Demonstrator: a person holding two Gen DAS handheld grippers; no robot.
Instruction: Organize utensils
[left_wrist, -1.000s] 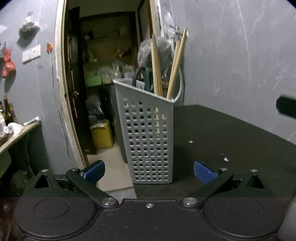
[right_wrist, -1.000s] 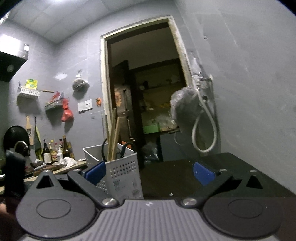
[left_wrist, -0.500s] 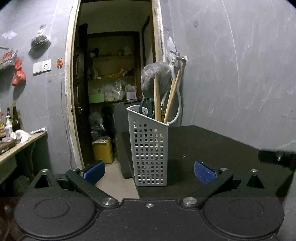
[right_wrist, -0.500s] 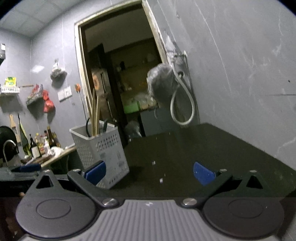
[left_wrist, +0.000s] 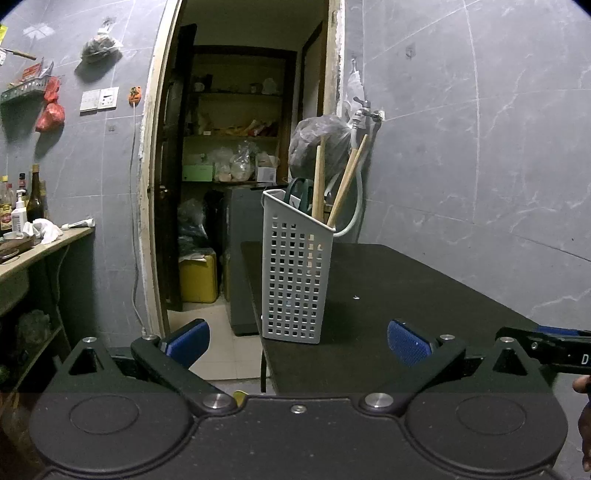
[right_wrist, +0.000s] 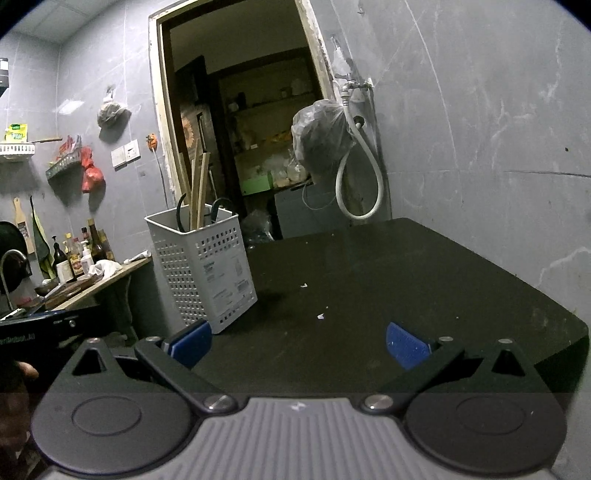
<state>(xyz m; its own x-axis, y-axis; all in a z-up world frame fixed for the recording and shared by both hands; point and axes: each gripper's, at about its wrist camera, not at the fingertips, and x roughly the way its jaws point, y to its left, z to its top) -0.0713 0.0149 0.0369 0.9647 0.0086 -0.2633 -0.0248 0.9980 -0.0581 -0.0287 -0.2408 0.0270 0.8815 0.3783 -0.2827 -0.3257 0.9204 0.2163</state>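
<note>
Both the left gripper (left_wrist: 298, 340) and the right gripper (right_wrist: 297, 342) are held level, jaws spread and empty. 1 white basket (left_wrist: 297, 273) stands upright on the black surface (left_wrist: 388, 295), holding 2 wooden sticks (left_wrist: 317, 182).

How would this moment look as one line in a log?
left gripper: open, empty | right gripper: open, empty | basket: upright on table, holds chopsticks

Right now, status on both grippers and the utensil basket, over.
Left gripper open, empty. Right gripper open, empty. Basket upright near the table edge, wooden sticks and dark-handled tools inside. Nothing blocking; only small crumbs on the table.
</note>
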